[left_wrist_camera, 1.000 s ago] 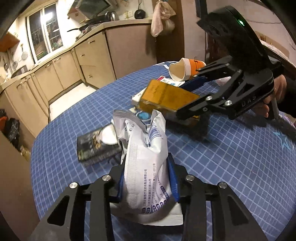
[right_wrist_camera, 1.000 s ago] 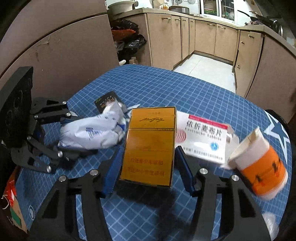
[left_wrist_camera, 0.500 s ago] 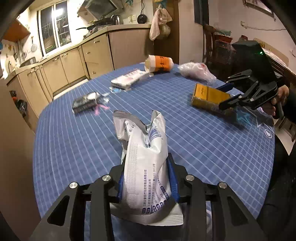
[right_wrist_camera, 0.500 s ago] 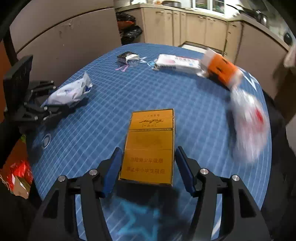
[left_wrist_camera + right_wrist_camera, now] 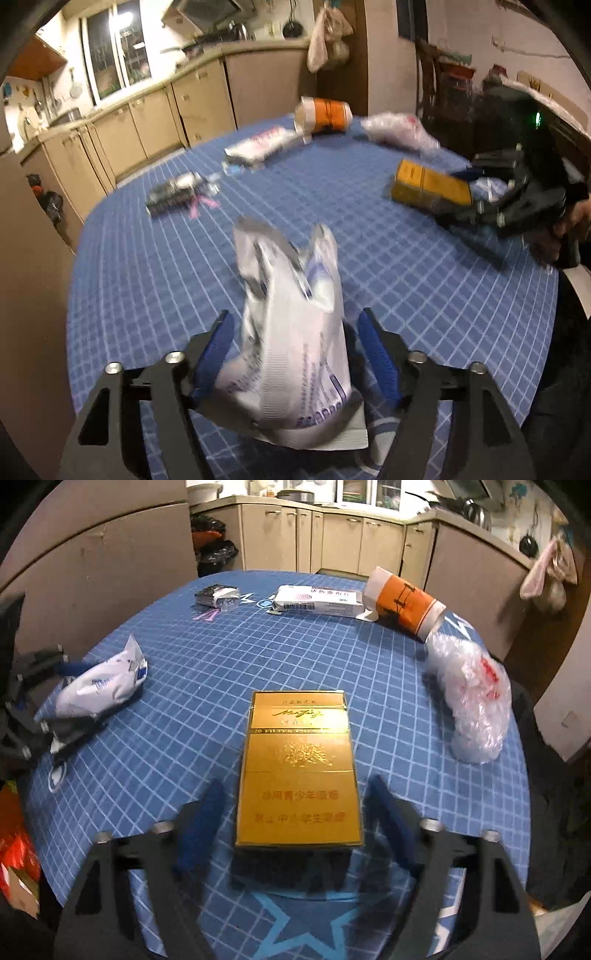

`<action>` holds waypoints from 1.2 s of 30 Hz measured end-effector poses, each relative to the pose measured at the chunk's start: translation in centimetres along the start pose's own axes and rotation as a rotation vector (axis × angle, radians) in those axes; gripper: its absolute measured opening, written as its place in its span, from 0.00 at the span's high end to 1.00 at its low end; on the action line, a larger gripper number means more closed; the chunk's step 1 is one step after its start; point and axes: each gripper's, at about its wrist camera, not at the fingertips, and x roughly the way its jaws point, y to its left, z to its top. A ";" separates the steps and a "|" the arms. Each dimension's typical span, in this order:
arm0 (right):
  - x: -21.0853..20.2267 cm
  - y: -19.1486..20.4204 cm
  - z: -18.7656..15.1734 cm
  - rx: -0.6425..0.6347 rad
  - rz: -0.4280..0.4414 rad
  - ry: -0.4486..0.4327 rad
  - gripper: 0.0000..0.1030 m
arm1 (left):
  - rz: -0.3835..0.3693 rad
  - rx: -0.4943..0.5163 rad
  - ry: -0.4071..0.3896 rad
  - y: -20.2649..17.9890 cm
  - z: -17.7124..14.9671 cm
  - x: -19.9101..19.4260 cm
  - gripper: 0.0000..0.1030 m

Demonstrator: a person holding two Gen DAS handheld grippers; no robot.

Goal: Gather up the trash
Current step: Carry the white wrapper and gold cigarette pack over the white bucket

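Note:
A crumpled white wrapper (image 5: 295, 339) with blue print lies between the spread fingers of my left gripper (image 5: 295, 332), near the table's near edge; it also shows in the right wrist view (image 5: 99, 686). A gold cigarette carton (image 5: 299, 771) lies flat on the blue checked tablecloth (image 5: 221, 672) between the spread fingers of my right gripper (image 5: 295, 801); it also shows in the left wrist view (image 5: 428, 184). Both grippers are open and no longer pinch their items.
An orange paper cup (image 5: 406, 602) lies on its side at the far edge beside a white medicine box (image 5: 317, 600). A dark small packet (image 5: 214, 594) lies far left. A clear plastic bag (image 5: 472, 698) lies at the right. Kitchen cabinets stand beyond.
Both grippers have opened: the wrapper and the gold carton are released and rest on the table. Before that both were carried back from the table's far side toward the near edge.

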 end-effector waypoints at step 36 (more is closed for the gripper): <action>-23.8 -5.7 -8.7 0.192 -0.318 -0.385 0.48 | 0.314 -0.134 -0.301 -22.2 14.9 -8.1 0.63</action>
